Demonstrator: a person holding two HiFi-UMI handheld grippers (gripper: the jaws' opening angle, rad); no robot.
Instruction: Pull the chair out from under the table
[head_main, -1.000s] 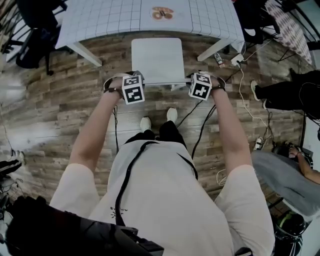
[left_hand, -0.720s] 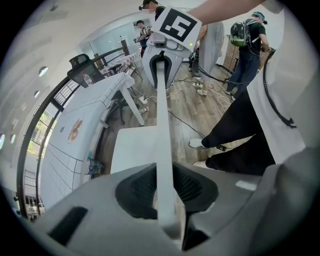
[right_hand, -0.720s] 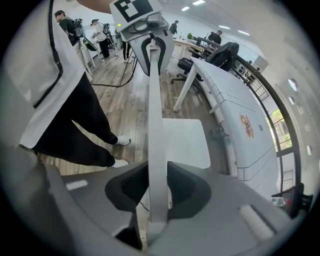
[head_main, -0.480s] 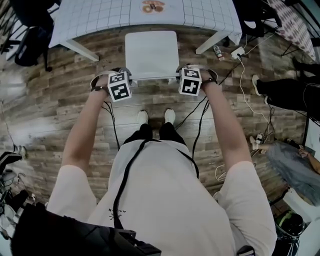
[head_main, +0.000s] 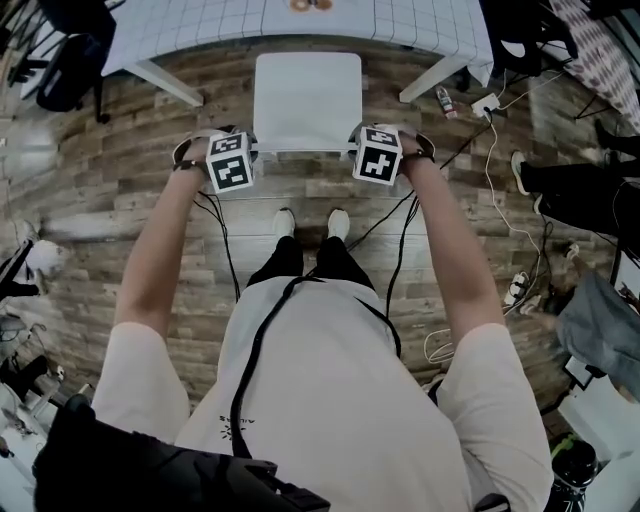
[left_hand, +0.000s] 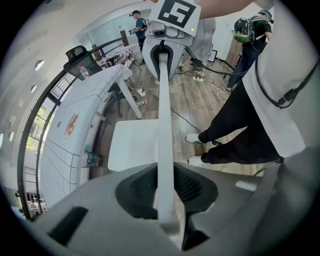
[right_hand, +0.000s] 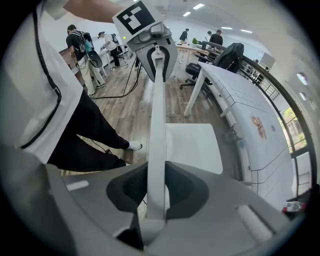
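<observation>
Head view, looking down. White chair (head_main: 307, 88) sits upper centre of the frame, seat front just at the near edge of the table (head_main: 180, 30), which runs along the top with a grid-pattern cloth. Most of the seat shows clear of the table, so I judge the pull well along, though the chair is still close to it.

Left gripper (left_hand: 165, 195): jaws drawn in on the chair back (left_hand: 164, 125), dark pads against both faces of the thin white rail. It holds near the rail's left end.

Right gripper (right_hand: 156, 192): same grip at the other end. Its jaws have just been closing, with the rail between them, and the pads now press on it.

Both grippers point steeply down over the rail. A hold at each end probably keeps the chair square, so it should slide straight back rather than swing to one side. Arms are stretched forward, and the shoes (head_main: 285, 222) stand just behind the chair at frame centre, leaving little room. I would expect a step back to be needed for any further pull.

Black cables (head_main: 400, 230) trail over the wood floor (head_main: 120, 200) right of the feet, a possible snag for the chair legs.
</observation>
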